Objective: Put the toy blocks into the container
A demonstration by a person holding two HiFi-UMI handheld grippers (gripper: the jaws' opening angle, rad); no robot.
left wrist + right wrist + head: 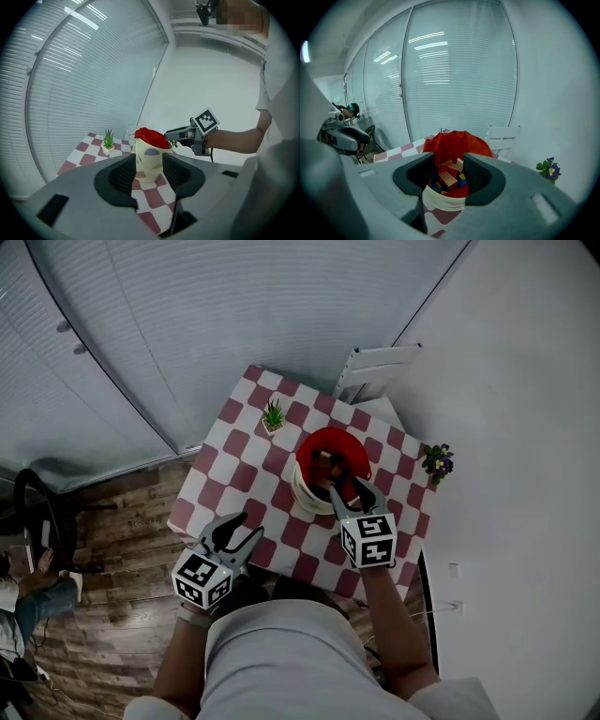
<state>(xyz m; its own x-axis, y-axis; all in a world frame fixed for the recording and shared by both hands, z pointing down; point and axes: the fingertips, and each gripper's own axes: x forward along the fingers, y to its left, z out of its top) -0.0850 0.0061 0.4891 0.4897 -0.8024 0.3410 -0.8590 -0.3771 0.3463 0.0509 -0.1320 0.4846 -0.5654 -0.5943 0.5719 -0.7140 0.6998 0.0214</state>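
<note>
Red-and-white checks cover the table [246,474] below us. Our cream container [307,491], lined in red, stands near its middle. Our right gripper [349,488] hangs just over the container's near rim, jaws well apart and gripping nothing. Our left gripper [242,526] hovers by the table's near left edge, jaws likewise apart and empty. Toy blocks [448,179], seemingly wooden and painted, lie piled inside the container. Beyond it sits a small green plant [273,415].

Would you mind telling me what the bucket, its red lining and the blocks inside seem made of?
Bucket: likely matte plastic or coated paper; smooth cream wall, printed shapes.
Red lining: seemingly fabric; it folds and drapes.
Blocks: probably wood; tan bare faces, some painted.
</note>
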